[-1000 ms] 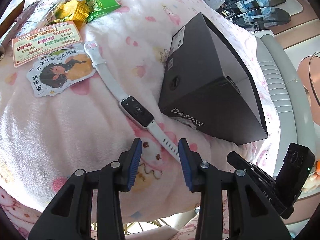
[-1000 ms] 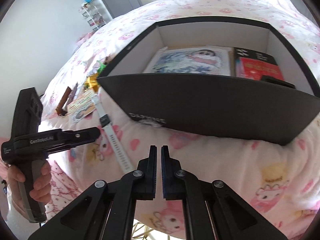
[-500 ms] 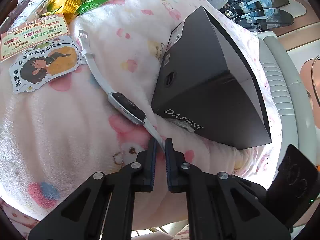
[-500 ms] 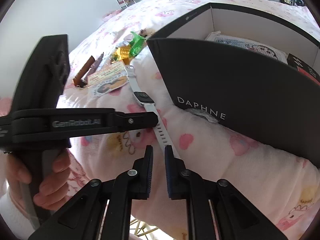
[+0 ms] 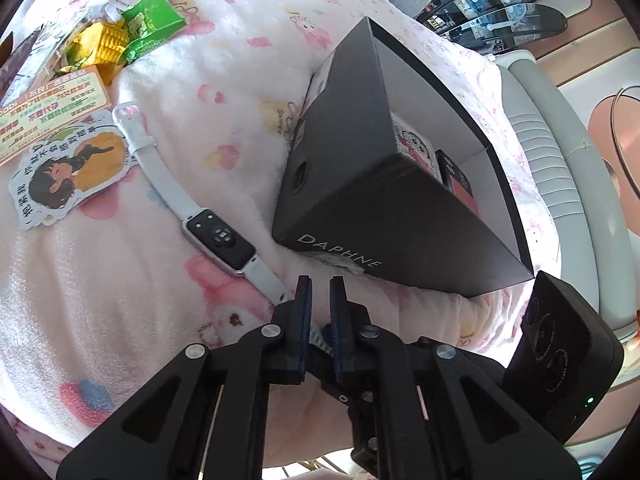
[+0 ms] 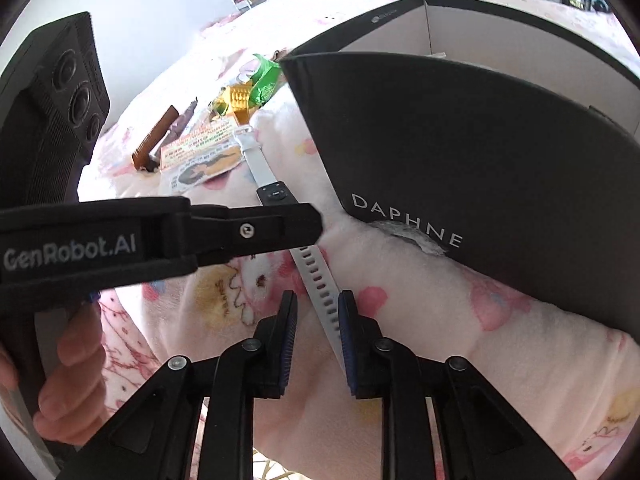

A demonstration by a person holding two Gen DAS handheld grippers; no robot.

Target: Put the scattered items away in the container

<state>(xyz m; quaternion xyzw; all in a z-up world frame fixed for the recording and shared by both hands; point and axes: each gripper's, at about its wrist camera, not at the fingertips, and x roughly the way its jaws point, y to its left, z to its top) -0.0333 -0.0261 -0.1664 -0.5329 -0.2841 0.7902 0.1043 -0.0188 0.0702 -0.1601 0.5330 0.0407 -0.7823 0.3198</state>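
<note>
A: From the left wrist view, where's the white-strapped smartwatch with the black face (image 5: 218, 238)?

B: On the pink fleece blanket (image 5: 100, 300), beside the black open cardboard box marked DAPHNE (image 5: 360, 200). The left gripper (image 5: 320, 294) is pinched on its perforated strap end; the strap between the pads is mostly hidden.

A: And the right wrist view?

B: The right gripper (image 6: 318, 312) is spread, straddling the strap's tip. The left gripper's arm covers part of the watch (image 6: 276, 194)
</note>
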